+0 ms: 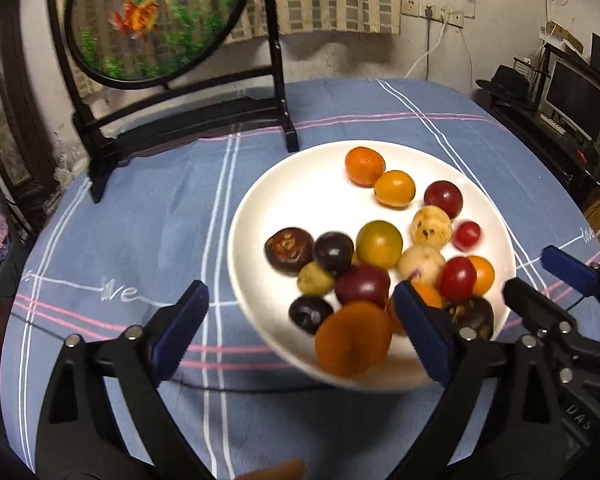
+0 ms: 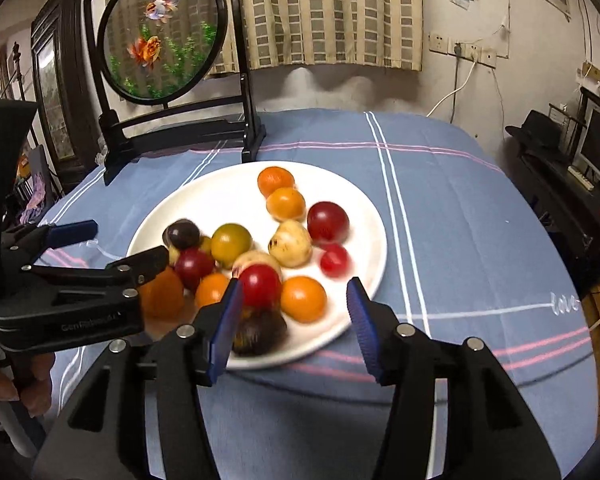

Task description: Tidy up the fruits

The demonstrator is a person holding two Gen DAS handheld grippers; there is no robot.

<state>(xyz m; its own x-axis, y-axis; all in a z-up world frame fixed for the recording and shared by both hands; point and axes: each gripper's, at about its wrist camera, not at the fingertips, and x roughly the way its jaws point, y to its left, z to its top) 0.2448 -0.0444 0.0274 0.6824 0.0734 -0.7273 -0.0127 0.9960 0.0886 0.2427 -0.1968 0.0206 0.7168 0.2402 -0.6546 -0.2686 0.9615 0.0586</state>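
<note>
A white plate (image 1: 300, 184) on the blue striped tablecloth holds several small fruits: orange, red, dark purple, yellow-green and pale speckled ones. It also shows in the right wrist view (image 2: 204, 204). My left gripper (image 1: 300, 320) is open and empty, hovering over the plate's near-left rim, above a blurred orange dried fruit (image 1: 352, 340). My right gripper (image 2: 294, 320) is open and empty over the plate's near-right rim, near a red tomato (image 2: 260, 284) and an orange fruit (image 2: 303, 298). The right gripper also shows in the left wrist view (image 1: 540, 284), and the left gripper in the right wrist view (image 2: 120, 244).
A black-framed round goldfish screen (image 2: 162, 36) stands at the table's far left, just behind the plate. A curtain and a wall with sockets lie behind. A shelf with a monitor and a black hat (image 2: 540, 128) stands to the right.
</note>
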